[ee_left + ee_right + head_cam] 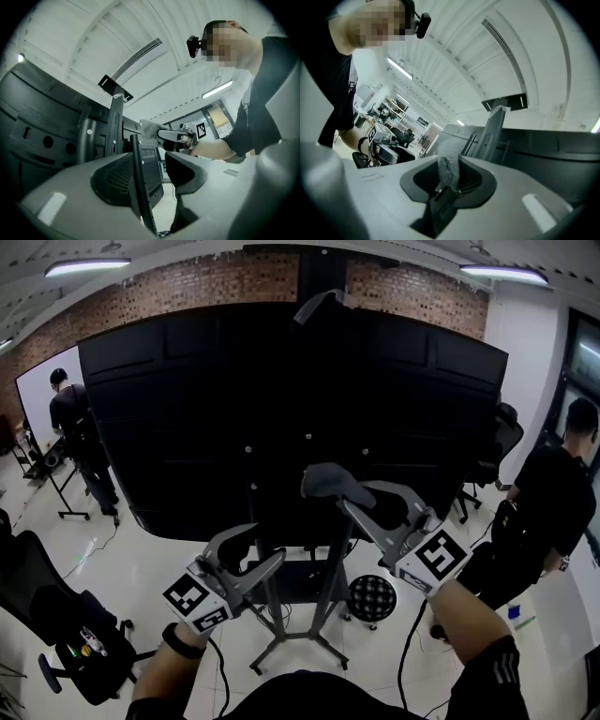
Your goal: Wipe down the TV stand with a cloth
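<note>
**TV stand**: black metal frame on splayed legs, standing on the pale tiled floor. It carries a large black screen, seen from the back. A grey bracket projects above the screen's top edge.

**Cloth**: grey and woven, bunched into a wad. It is held up in front of the lower middle of the screen back, above the stand's uprights. No view shows whether it touches the panel.

**Right gripper**: raised and reaching forward, marker cube at its rear. In the right gripper view its jaws are pinched on the cloth, which sticks out past their tips. The screen back and bracket lie beyond.

**Left gripper**: lower and nearer the body, marker cube facing up, with a dark wristband behind it. In the left gripper view its jaws are spread. A thin black strut of the stand rises between them, close to one jaw and clear of the other. The right gripper and the cloth show beyond.

**Surroundings**
- Round black mesh stool, just right of the stand's legs.
- Black office chair, at lower left.
- Person in dark clothes beside a whiteboard, at far left.
- Second person in dark clothes, at far right.
- Brick wall behind the screen.
</note>
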